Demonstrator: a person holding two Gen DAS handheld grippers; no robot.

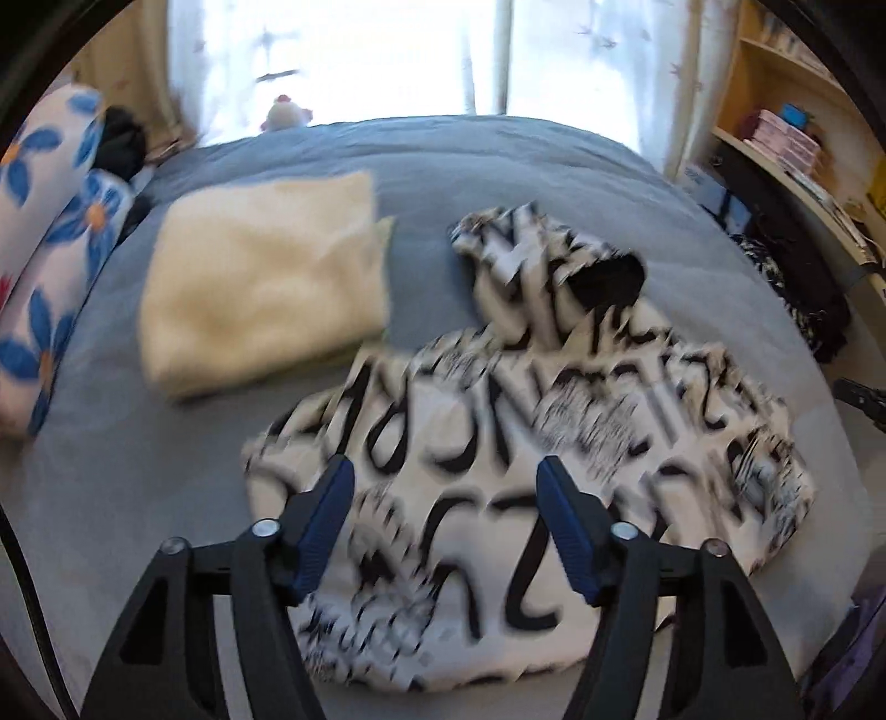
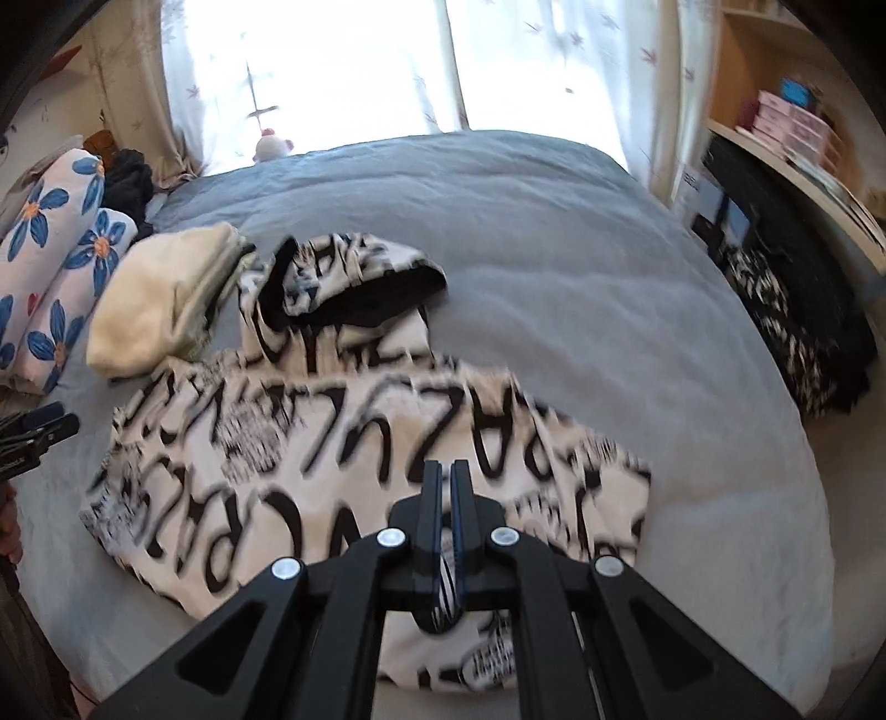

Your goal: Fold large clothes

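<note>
**Hovering over a lettered hoodie on a bed, one claw spread, one closed**

Looking down at a slant from both wrist cameras, with heavy motion blur. Showing a white hoodie (image 1: 498, 432) printed with large black letters, lying spread on a grey bed cover (image 1: 498, 166), its hood with black lining pointing toward 12 o'clock. Filling the centre of the left wrist view and reaching toward 4 o'clock; in the right wrist view, spreading from the centre toward 9 o'clock (image 2: 332, 443) across the same cover (image 2: 554, 277).

Holding the left gripper (image 1: 443, 465) with its blue-padded fingers well apart, gripping nothing, the hoodie lying below and between them. Keeping the right gripper (image 2: 446, 468) pressed closed, finger against finger, above the hoodie's near edge at 6 o'clock; hard to tell whether the striped cloth glimpsed in the gap behind the pads is pinched or merely seen through it.

Also showing a folded cream garment (image 1: 260, 288) at 10 o'clock, just beside the hoodie (image 2: 149, 315). Beyond it, at 9 o'clock, white pillows with blue flowers (image 1: 44, 221) (image 2: 55, 266). At 12 o'clock, bright window curtains (image 1: 354, 50); at 2 o'clock, wooden shelves (image 1: 786, 111).
</note>
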